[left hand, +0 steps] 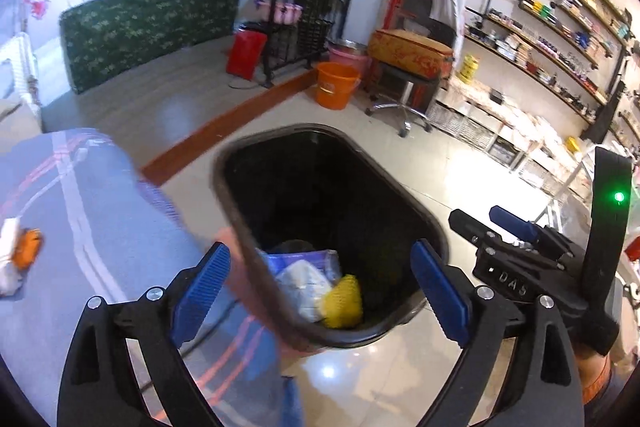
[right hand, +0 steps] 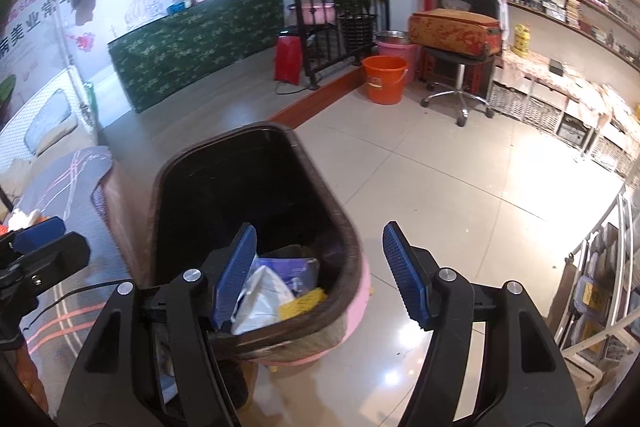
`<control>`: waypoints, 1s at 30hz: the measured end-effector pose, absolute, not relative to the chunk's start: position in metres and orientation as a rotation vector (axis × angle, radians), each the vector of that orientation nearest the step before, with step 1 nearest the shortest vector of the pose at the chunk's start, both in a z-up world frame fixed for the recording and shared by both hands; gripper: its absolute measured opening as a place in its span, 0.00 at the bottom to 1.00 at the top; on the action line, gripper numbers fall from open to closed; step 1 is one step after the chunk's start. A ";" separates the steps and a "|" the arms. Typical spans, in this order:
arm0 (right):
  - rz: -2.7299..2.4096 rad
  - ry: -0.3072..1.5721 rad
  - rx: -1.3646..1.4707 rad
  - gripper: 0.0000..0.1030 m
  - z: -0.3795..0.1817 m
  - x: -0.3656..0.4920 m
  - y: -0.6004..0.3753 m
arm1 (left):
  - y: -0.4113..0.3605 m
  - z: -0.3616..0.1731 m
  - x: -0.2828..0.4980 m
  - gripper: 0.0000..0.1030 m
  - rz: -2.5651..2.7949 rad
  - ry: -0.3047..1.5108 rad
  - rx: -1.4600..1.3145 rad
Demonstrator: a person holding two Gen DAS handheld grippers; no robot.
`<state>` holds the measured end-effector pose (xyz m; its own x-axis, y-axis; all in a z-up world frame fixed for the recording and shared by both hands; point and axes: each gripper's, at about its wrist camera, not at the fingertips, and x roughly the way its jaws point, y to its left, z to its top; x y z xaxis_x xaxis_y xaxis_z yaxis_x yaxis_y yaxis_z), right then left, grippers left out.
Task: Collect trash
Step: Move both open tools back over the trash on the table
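Note:
A black-lined trash bin (left hand: 240,211) stands on the tiled floor beside a table; it also shows in the right wrist view (right hand: 160,195). Inside lie white crumpled paper (left hand: 300,287), a blue packet (left hand: 296,259) and a yellow scrubber (left hand: 344,301); the right wrist view shows the paper (right hand: 264,297) and the scrubber (right hand: 300,303) too. My left gripper (left hand: 320,287) is open and empty above the bin's near end. My right gripper (right hand: 320,275) is open and empty over the bin's near right rim. The right gripper also shows in the left wrist view (left hand: 508,227).
A table with a grey striped cloth (left hand: 80,211) lies left of the bin, with white and orange scraps (left hand: 20,255) on it. An orange bucket (right hand: 384,79), a stool carrying a suitcase (right hand: 456,31), a red bag (right hand: 288,59) and wall shelves (left hand: 540,39) stand further back.

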<state>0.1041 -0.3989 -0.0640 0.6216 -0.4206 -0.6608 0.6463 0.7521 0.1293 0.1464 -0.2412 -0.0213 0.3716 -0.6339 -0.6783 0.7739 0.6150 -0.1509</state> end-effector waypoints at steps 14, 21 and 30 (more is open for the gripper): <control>-0.317 0.681 0.340 0.73 -0.050 0.172 -0.319 | -0.119 -0.014 0.181 0.90 -0.589 0.768 0.048; -0.166 0.698 0.293 0.73 -0.041 0.205 -0.267 | -0.041 -0.018 0.199 0.90 -0.392 0.779 0.006; 0.023 0.726 0.206 0.73 -0.029 0.247 -0.202 | 0.043 -0.030 0.217 0.90 -0.234 0.798 -0.012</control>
<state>0.2465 -0.2019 -0.0293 0.7485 0.0921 -0.6567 0.0504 0.9795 0.1948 0.2167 0.0430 -0.0295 0.6738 -0.2125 -0.7077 0.2038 0.9740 -0.0985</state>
